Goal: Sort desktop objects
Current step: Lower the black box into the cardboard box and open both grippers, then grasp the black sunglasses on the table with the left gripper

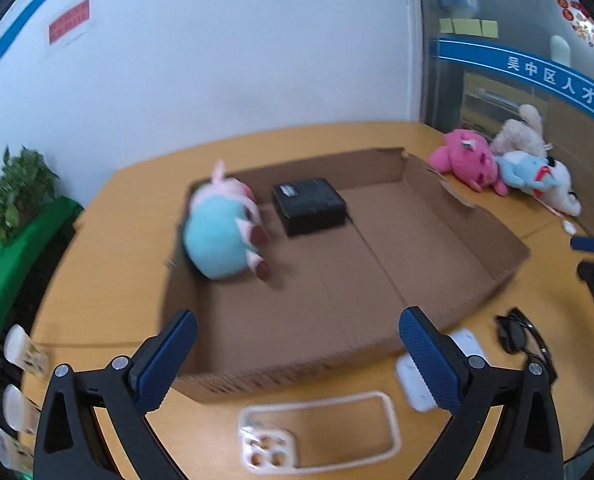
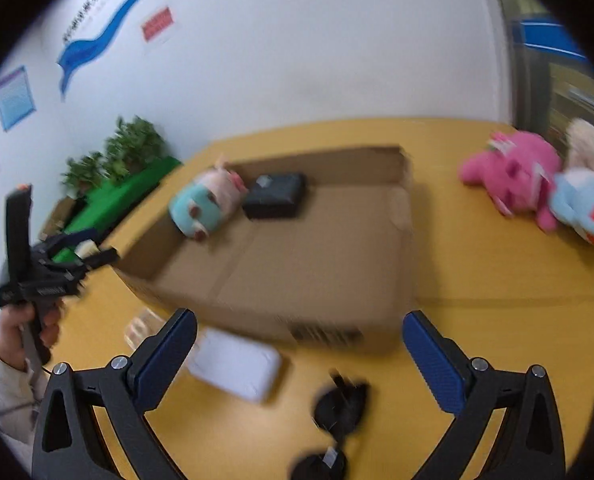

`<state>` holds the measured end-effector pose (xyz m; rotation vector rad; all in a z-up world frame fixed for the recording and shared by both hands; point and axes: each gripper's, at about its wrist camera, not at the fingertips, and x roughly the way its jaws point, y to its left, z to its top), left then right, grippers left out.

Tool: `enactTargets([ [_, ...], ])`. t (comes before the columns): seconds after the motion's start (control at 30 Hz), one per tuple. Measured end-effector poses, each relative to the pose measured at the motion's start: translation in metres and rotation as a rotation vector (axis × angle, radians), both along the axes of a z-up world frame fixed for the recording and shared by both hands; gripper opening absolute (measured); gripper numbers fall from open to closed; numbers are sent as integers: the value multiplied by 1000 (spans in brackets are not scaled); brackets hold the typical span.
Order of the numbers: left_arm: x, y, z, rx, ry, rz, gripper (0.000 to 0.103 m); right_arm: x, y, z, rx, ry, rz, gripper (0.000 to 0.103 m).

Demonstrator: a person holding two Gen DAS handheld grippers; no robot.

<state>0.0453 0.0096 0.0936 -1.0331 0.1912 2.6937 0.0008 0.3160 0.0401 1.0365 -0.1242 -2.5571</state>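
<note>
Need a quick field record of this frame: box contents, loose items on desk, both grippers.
box: shallow open cardboard box on yellow wooden desk
in box: teal-and-pink plush toy; black rectangular case
outside box, near edge: clear phone case; black sunglasses
outside box, far corner: pink plush toy
left gripper: open, empty
right gripper: open, empty

A white wall (image 1: 225, 60) with a blue swoosh and a red sign (image 1: 69, 21) stands behind a yellow wooden desk (image 1: 497, 312). Green potted plants (image 1: 13, 192) sit left; a glass partition (image 1: 497, 92) stands right.
</note>
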Motion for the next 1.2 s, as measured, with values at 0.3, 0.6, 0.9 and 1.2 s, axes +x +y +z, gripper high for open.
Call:
enactTargets([
  [0.3, 22, 61, -46, 145, -181, -172, 102, 69, -16, -80, 174, -144, 18, 102],
  [0.6, 20, 135, -81, 297, -414, -390, 101, 77, -47, -111, 292, -142, -10, 75],
  [0.9, 4, 188, -122, 434, -620, -495, 79, 70, -14, -120, 179, -168, -102, 55],
  [1.2, -1, 223, -138, 488, -675, -559, 45, 70, -7, -115, 176, -140, -77, 55],
])
